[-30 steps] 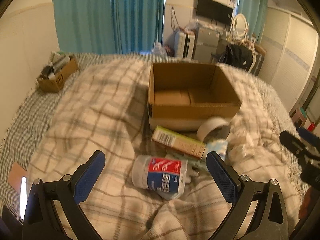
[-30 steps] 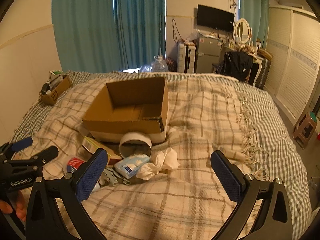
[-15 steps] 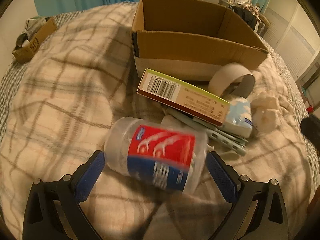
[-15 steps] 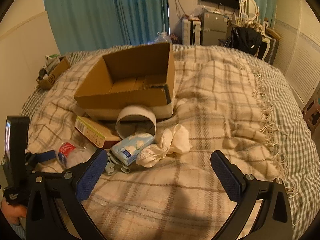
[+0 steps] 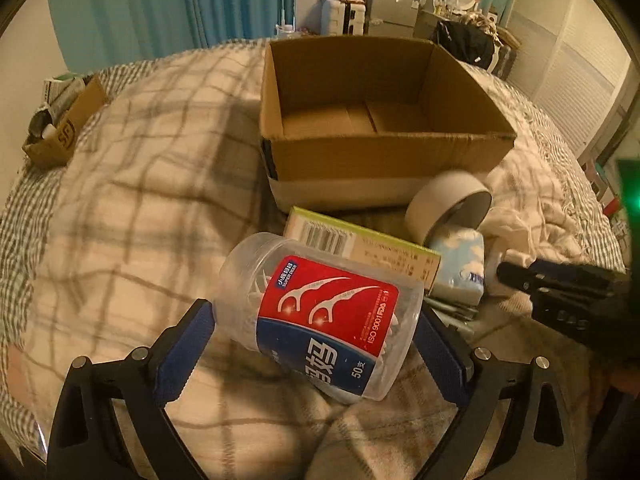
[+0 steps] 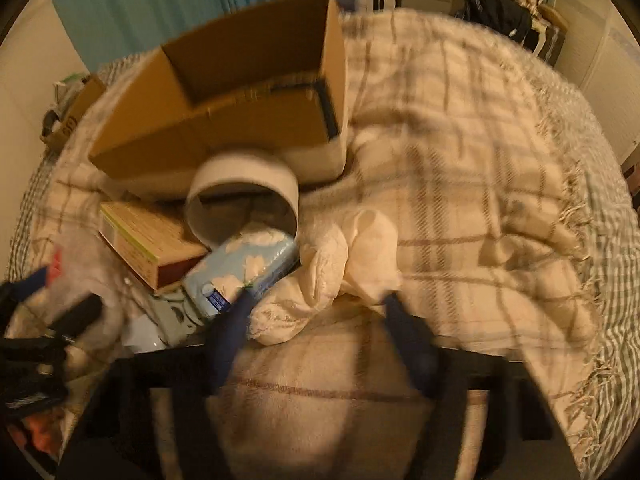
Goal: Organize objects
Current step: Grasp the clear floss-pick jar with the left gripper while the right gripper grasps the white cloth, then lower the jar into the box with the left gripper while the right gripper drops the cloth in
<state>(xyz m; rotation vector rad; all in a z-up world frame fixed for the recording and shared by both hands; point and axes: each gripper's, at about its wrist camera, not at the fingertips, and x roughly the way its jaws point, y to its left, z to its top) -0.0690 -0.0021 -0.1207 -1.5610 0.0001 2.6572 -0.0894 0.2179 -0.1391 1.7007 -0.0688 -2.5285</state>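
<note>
We hold the left gripper (image 5: 316, 344) spread around the floss-pick jar (image 5: 320, 316), which lies on its side on the plaid blanket (image 5: 132, 208), near the empty cardboard box (image 5: 372, 120). Our right gripper (image 6: 316, 300) is closing around the white cloth (image 6: 340, 268), not yet pinching it.

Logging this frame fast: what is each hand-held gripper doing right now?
Left hand-held gripper: open, astride the floss pick jar, no grip visible.
Right hand-held gripper: closing, jaws around the white cloth; picture blurred.
</note>
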